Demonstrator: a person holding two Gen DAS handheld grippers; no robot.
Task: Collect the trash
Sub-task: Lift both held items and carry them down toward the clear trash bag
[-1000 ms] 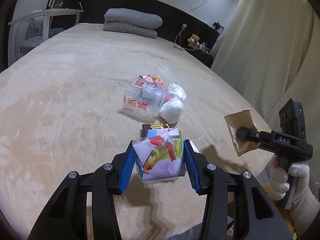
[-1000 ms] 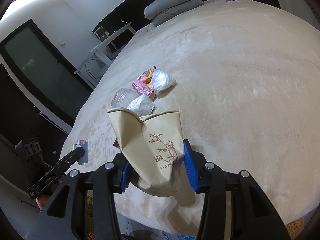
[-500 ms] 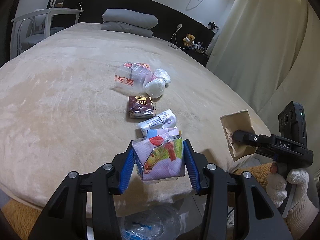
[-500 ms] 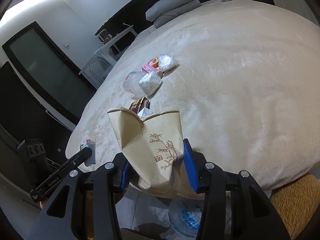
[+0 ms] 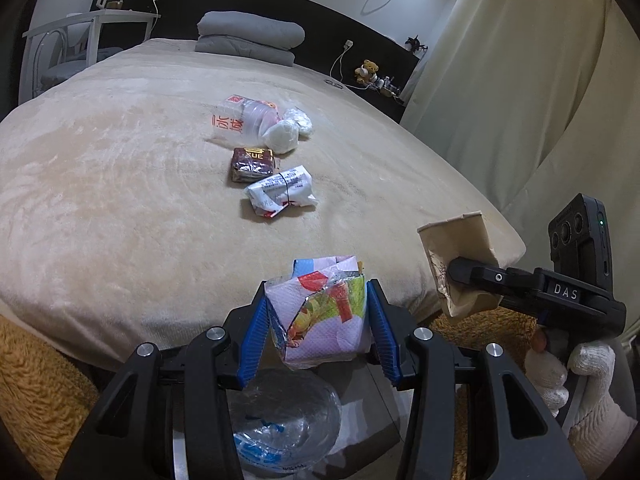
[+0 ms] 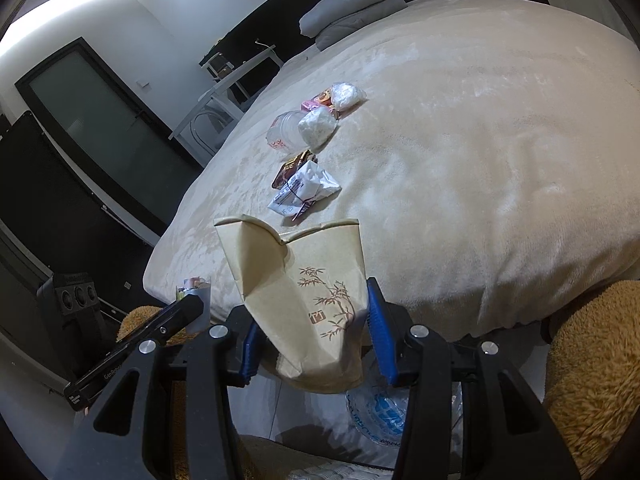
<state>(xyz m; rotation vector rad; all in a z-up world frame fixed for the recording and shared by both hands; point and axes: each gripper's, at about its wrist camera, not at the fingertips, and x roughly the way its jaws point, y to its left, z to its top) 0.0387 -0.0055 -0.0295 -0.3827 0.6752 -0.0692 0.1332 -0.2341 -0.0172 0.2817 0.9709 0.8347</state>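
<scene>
Both tools have pulled back from the middle of the bed (image 5: 120, 200) to past its near edge, so the floor now shows under them. The left tool (image 5: 318, 320) is squeezed shut on a crumpled snack wrapper (image 5: 320, 320) with bright pictures on it. The right tool (image 6: 310, 332) is squeezed shut on a squashed brown paper cup (image 6: 304, 292) with a bamboo drawing and one small sign printed on it. Right below both tools, on the floor, sits a clear bag (image 5: 280, 424) with blue writing too blurry to read; it looks like the trash bag. It lies straight down from the left tool and a bit down and to the right of the right tool, so both hands look about as near. Dropping the two things there seems to be the next step. More trash waits near the middle of the bed: a white packet (image 5: 280, 192), a dark red packet (image 5: 252, 164) that reads "XUE", a clear plastic cup (image 5: 244, 124) with red signs, two white tissue balls (image 5: 282, 138), and a pink packet (image 6: 316, 102). The right tool reads "DAS".
</scene>
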